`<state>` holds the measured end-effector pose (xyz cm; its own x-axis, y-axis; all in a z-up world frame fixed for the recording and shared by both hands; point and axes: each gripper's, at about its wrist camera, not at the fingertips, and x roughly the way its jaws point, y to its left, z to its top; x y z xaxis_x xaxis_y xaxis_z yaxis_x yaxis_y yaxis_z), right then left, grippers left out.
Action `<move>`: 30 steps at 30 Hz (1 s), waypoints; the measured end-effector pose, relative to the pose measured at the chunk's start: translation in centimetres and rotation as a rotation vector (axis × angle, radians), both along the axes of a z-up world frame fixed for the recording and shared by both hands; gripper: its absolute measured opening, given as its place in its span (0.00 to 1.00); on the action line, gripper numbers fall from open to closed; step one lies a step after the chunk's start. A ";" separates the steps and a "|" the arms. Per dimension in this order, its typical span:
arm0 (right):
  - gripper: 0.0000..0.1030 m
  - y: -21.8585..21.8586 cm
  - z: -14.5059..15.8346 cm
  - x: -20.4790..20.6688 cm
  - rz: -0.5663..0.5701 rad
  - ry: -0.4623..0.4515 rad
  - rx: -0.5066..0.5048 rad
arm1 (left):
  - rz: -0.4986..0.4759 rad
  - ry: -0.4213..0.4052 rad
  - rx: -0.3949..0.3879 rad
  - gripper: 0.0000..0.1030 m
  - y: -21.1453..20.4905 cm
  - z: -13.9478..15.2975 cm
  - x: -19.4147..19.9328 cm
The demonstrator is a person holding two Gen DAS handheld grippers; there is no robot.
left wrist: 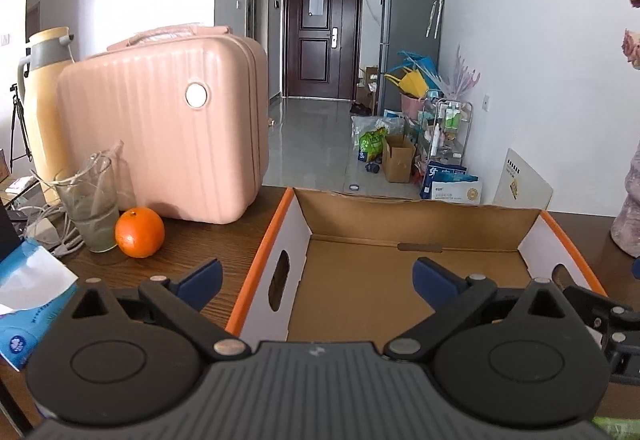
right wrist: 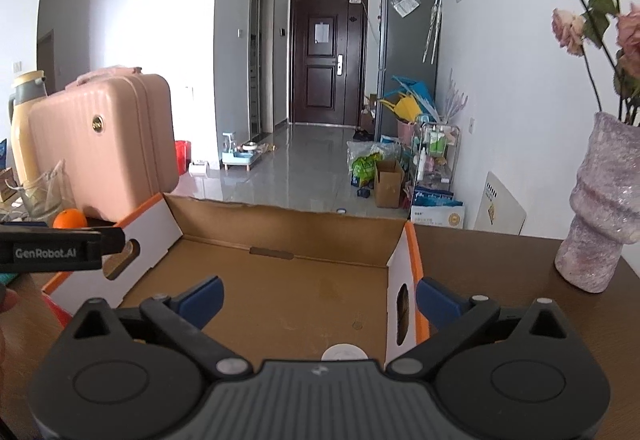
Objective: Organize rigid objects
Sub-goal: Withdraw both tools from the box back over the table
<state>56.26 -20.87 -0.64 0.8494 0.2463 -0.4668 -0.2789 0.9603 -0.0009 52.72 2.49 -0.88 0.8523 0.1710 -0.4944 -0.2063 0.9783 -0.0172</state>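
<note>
Left wrist view. Left gripper [left wrist: 318, 278]: jaws spread wide, nothing between them, straddling the left wall of the cardboard box [left wrist: 256, 272]. Box: open-topped, orange-edged, white-sided, brown inside, with an oval handle cutout; it sits on the dark wooden table [left wrist: 192, 240] directly ahead of the gripper. Orange [left wrist: 140, 233]: on the table to the left of the box, ahead and left of the left fingertip, apart from it. Glass tumbler [left wrist: 90, 208]: just beside the orange, on its left. Pink hard-shell case [left wrist: 164, 128]: upright behind both. Cream thermos [left wrist: 42, 100]: behind the case's left end.

Right wrist view. Right gripper [right wrist: 320, 296]: jaws wide apart and unloaded, straddling the right wall of the box [right wrist: 400, 268]. White round disc [right wrist: 343, 353]: on the box floor just ahead of the gripper body; its identity is unclear. The orange [right wrist: 70, 219]: beyond the box's far left corner, well apart. Pale purple vase [right wrist: 600, 208] with dried roses: on the table, right of the box.
</note>
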 end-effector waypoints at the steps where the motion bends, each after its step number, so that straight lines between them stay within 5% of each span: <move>1: 1.00 -0.1 0.2 -0.4 0.000 -0.005 0.003 | -0.005 -0.006 -0.001 1.00 0.0 0.2 -0.4; 30: 1.00 -1.3 3.1 -14.1 0.027 -0.109 0.020 | -0.073 -0.100 0.020 1.00 -0.9 3.3 -14.2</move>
<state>42.15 -22.21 2.44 0.8878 0.2783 -0.3665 -0.3042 0.9525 -0.0135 38.48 1.56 2.42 0.9076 0.1161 -0.4034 -0.1330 0.9910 -0.0140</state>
